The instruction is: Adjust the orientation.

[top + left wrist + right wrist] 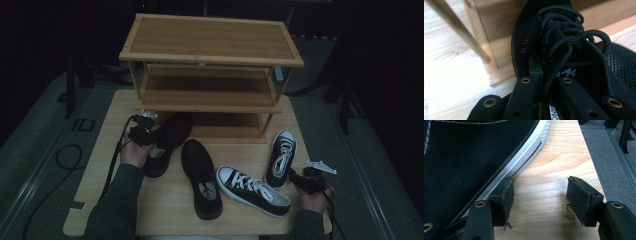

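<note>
Left gripper view: black shoe's laces [564,32]

Dim high view; glare bleaches the nearby tabletop.

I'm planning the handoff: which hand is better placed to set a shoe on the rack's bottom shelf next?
The left. Its tool is already shut on the black mesh shoe, whose toe sits at the bottom shelf. The right tool is open beside the canvas sneaker, holding nothing.

a black mesh shoe [574,50] with black laces; a second plain black shoe [201,177]; two black canvas sneakers [252,190] with white soles and white laces; a honey-brown wooden rack [210,45]; a pale wood-grain bench [105,150].
</note>
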Demonstrator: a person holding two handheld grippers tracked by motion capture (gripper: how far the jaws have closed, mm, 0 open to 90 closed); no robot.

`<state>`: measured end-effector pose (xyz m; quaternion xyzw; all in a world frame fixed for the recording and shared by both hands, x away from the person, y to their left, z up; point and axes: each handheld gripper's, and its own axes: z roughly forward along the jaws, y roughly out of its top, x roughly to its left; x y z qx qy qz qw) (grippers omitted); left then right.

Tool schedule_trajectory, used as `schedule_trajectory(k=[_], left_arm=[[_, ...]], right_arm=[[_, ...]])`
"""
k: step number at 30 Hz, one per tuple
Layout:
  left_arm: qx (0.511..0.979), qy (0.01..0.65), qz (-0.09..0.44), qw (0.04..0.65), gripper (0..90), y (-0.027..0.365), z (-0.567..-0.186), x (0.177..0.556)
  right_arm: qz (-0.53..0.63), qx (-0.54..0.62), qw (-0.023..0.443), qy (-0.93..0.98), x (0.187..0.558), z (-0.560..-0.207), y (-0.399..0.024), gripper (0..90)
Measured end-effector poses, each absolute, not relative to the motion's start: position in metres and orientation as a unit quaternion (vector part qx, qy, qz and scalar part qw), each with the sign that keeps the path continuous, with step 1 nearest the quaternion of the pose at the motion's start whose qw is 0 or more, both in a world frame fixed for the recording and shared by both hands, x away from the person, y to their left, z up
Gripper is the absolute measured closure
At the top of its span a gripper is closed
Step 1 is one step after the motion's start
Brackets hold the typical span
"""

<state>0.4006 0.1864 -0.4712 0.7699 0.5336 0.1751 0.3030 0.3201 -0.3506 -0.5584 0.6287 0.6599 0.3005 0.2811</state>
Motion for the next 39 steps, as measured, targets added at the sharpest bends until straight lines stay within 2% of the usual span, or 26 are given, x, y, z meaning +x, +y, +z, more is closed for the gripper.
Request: schedule_trajectory(k=[14,16,22,24,29,39], left_arm=[[0.760,0.543,0.166,0.317,87.1,0.185,-0.478,0.410],[0.762,0.535,0.164,0.325,83.3,0.185,-0.479,0.410],[0.767,0.531,0.161,0.322,64.4,0.189,-0.478,0.409],[0.766,0.529,0.163,0.326,61.0,0.190,-0.475,0.406],[0.767,0.514,0.173,0.342,57.9,0.192,-0.463,0.394],[0.777,0.486,0.168,0.363,57.4,0.202,-0.436,0.364]], right_arm=[[0.301,0.629,0.281,0.660,0.320,-0.558,-0.351,38.8],[0.301,0.629,0.281,0.660,0.320,-0.558,-0.351,38.8],[0.300,0.629,0.281,0.660,0.320,-0.558,-0.351,38.8],[0.301,0.629,0.281,0.660,0.320,-0.558,-0.351,38.8],[0.301,0.629,0.281,0.660,0.320,-0.558,-0.351,38.8],[0.300,0.628,0.281,0.660,0.320,-0.558,-0.351,38.8]])
